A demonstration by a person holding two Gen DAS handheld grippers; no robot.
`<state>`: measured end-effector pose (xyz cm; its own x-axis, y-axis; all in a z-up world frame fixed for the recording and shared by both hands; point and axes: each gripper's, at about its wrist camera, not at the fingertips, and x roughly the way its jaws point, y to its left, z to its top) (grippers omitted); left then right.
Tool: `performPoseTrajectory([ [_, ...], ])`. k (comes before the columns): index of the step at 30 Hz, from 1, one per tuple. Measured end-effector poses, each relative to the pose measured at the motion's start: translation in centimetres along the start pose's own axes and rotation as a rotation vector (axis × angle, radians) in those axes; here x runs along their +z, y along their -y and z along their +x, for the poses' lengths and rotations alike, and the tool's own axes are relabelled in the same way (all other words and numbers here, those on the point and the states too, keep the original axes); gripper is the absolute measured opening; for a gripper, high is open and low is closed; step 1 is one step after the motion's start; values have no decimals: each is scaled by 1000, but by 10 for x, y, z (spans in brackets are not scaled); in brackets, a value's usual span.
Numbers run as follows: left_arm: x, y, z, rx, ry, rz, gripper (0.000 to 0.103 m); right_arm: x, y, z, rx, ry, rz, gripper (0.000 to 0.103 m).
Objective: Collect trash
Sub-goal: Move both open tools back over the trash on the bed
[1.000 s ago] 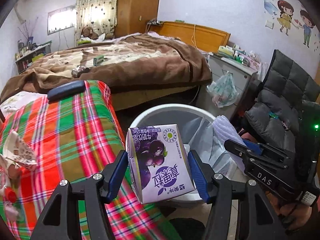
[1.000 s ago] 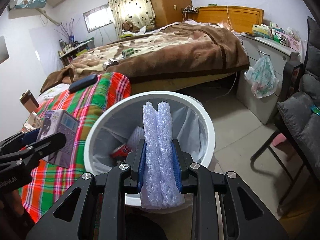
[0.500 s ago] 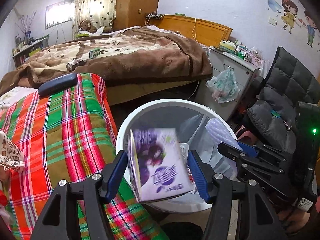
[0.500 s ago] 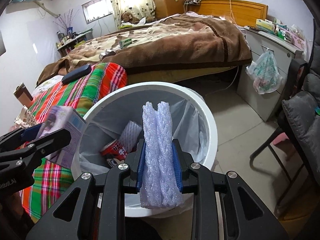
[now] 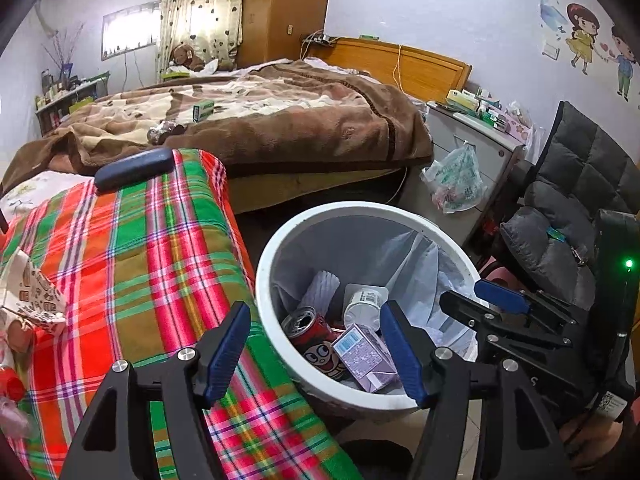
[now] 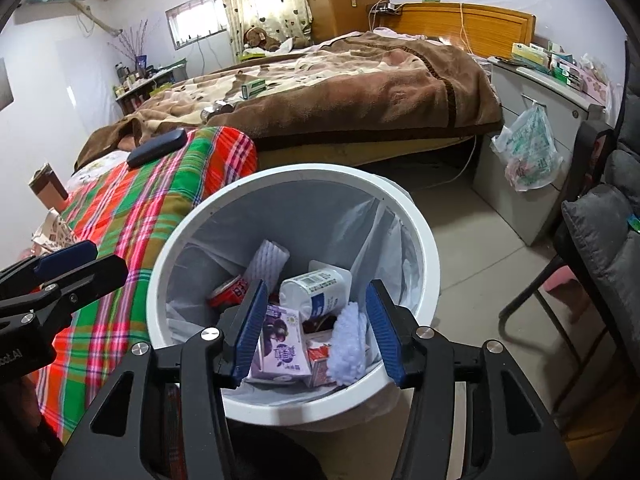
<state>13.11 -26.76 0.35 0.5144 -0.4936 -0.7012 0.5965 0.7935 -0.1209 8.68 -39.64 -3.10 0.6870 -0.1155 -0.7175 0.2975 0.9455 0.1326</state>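
A white trash bin (image 5: 265, 280) (image 6: 425, 248) with a clear liner stands on the floor under both grippers. In it lie a purple drink carton (image 5: 365, 356) (image 6: 282, 344), a pale foam wrap (image 6: 348, 342), a red can (image 5: 316, 340) (image 6: 227, 293) and a white yogurt cup (image 5: 365, 307) (image 6: 316, 288). My left gripper (image 5: 314, 309) hangs over the bin's near left side, its jaws opening with nothing between them. My right gripper (image 6: 316, 286) hovers over the bin's near rim, jaws also opening and holding nothing.
A plaid blanket (image 5: 132, 264) covers the bed edge to the left, with a dark case (image 5: 134, 168) and crumpled paper (image 5: 34, 296) on it. A brown-blanketed bed (image 6: 360, 88) lies behind. A nightstand with a hanging plastic bag (image 6: 528, 152) and a grey chair (image 5: 560, 232) stand to the right.
The left jaws let go of the purple carton and it dropped into the bin. The right jaws spread and the foam wrap fell in too.
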Motion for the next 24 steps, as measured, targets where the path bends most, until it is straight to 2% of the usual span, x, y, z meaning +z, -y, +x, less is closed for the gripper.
performPoseTrajectory([
  [10, -12, -21, -27, 28, 29, -39, 67, -2, -17, -12, 31, 34, -5, 53],
  [24, -36, -67, -73, 132, 84, -103, 67, -9, -54, -21, 109, 60, -47, 53],
])
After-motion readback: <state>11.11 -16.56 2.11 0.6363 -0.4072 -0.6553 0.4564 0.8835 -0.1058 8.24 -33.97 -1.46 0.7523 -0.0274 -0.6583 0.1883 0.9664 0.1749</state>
